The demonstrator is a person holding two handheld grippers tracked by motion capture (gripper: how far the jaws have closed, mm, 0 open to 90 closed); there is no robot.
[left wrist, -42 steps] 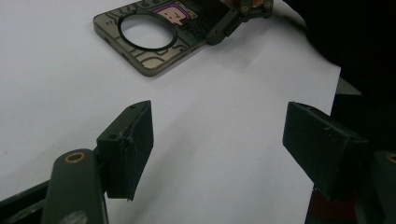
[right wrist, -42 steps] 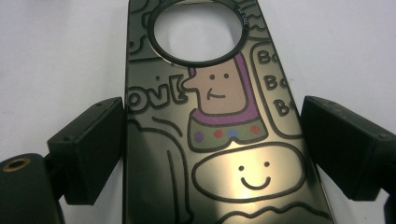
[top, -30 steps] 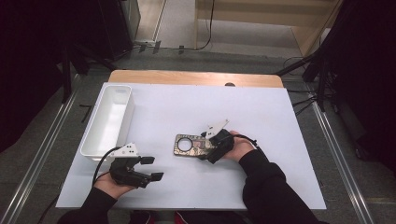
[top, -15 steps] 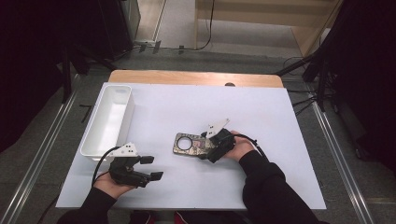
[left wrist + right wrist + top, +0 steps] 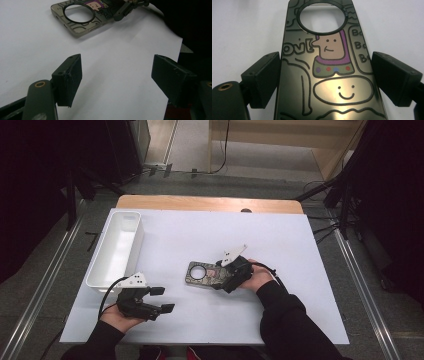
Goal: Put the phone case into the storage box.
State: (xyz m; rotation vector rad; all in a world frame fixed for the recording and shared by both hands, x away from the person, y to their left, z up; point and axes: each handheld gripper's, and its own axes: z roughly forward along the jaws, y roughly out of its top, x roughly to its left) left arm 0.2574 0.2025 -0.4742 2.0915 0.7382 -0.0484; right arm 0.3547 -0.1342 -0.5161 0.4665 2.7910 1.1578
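A dark phone case (image 5: 202,274) with cartoon drawings and a round camera hole lies flat on the white table (image 5: 280,240), a little right of centre. My right gripper (image 5: 217,278) is open and straddles the case's near end, one pad close beside each long edge (image 5: 325,80); the case (image 5: 329,62) runs away between the pads. My left gripper (image 5: 162,299) rests open near the front left of the table, nothing between its pads (image 5: 116,77). From there the case (image 5: 80,17) lies farther off, with the right gripper (image 5: 127,7) on its far end.
A long white tray (image 5: 117,247) stands along the table's left side, just behind my left hand. The table's front edge runs close under both forearms. A wooden strip (image 5: 210,202) borders the back edge.
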